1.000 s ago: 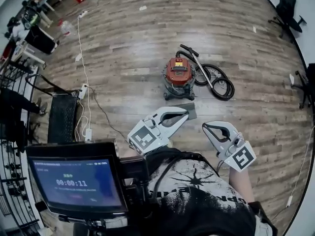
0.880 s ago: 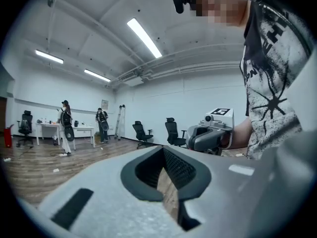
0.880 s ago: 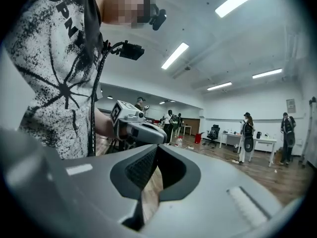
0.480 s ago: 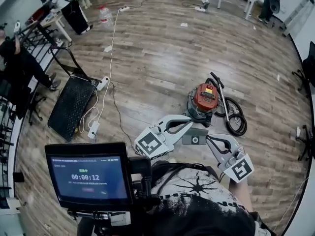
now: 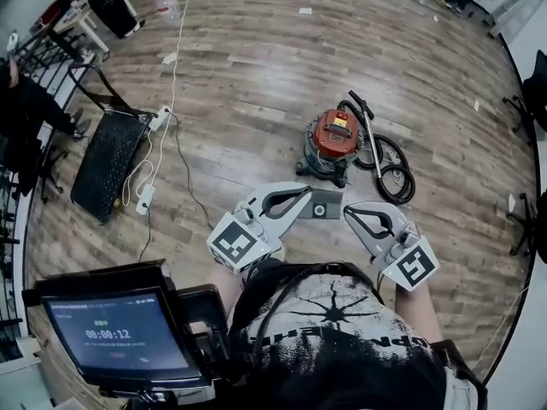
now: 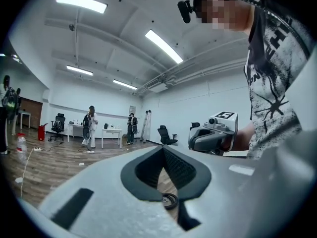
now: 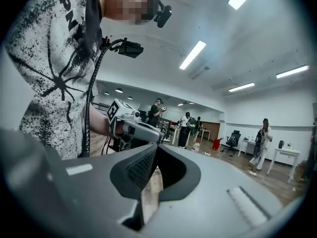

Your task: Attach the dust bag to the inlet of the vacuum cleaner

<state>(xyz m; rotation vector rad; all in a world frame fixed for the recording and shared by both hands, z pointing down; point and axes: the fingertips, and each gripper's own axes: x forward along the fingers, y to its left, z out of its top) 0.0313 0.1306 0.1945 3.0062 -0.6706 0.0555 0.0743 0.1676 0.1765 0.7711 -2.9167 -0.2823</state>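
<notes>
The red vacuum cleaner (image 5: 332, 137) stands on the wood floor ahead of me, its black hose (image 5: 386, 167) coiled to its right. A flat grey dust bag collar (image 5: 323, 205) with a round hole shows just in front of the vacuum's base and appears to lie on the floor. My left gripper (image 5: 309, 193) overlaps its left edge in the head view, jaws shut with nothing visibly between them. My right gripper (image 5: 347, 215) hovers right of the collar, also shut and empty. Each gripper view shows the other gripper: the right gripper (image 6: 214, 134) and the left gripper (image 7: 132, 125).
A black mat (image 5: 104, 162) with a power strip and white cables (image 5: 147, 196) lies on the floor to the left. A monitor (image 5: 120, 333) is mounted at my chest. Office chairs (image 5: 537, 84) stand at the right edge. People stand at desks (image 6: 90, 128) far across the room.
My head view has swung, so the vacuum and collar shifted in the picture together. Both grippers drifted sideways and stayed shut.
</notes>
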